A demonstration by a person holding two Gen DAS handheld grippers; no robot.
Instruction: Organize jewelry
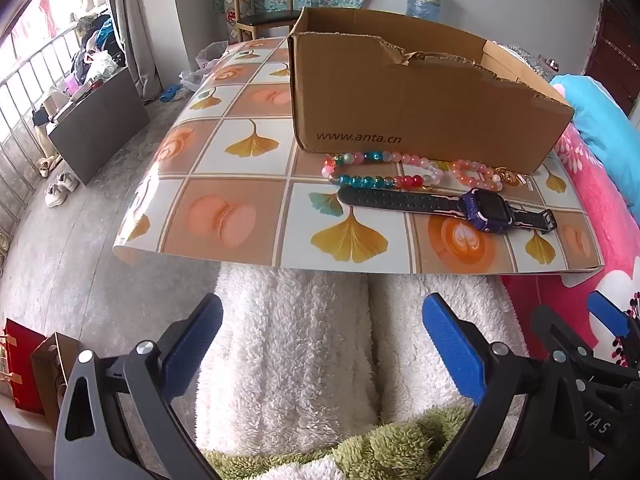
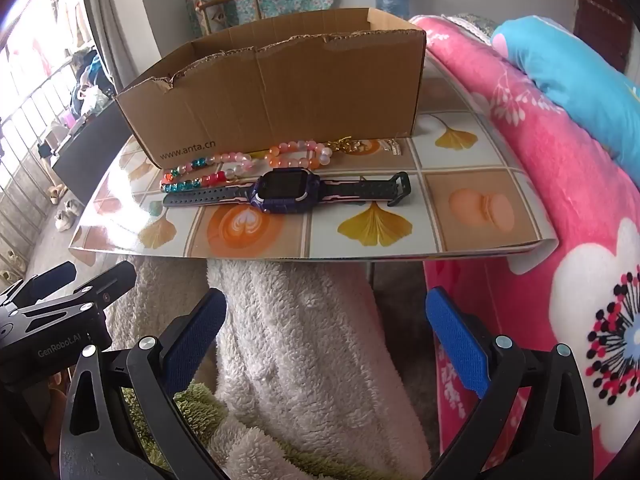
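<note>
Progress: nothing sorted yet, as far as I can judge; all jewelry lies on the table, none visibly in the box.
Box: cardboard box [image 1: 420,96] sits open-topped on the far half of the table [image 1: 240,184], torn front rim. Most of its inside is hidden from both cameras, so I can't rule out something already in there.
Beads: 2 bead strings. Long multicolor bead string [image 1: 380,170] lies just in front of the box wall; shorter pink bead bracelet [image 1: 478,176] lies to its right, touching or overlapping it, can't tell which.
Watch: purple watch [image 1: 486,206] lies flat with its strap stretched out, just nearer than the beads, face up.
Small bits: gold charm [image 2: 344,145] and a silver piece [image 2: 392,147] against the box's front wall, too small to identify.
Left gripper [image 1: 322,344]: released, jaws wide apart, holding nothing, hovering over white fleece short of the table edge.
Right gripper [image 2: 326,338]: same, spread wide, empty, also short of the table edge.
Left to do: every piece, likely into the box. Watch is nearest and easiest to grab by the strap; beads may drape and snag.
</note>
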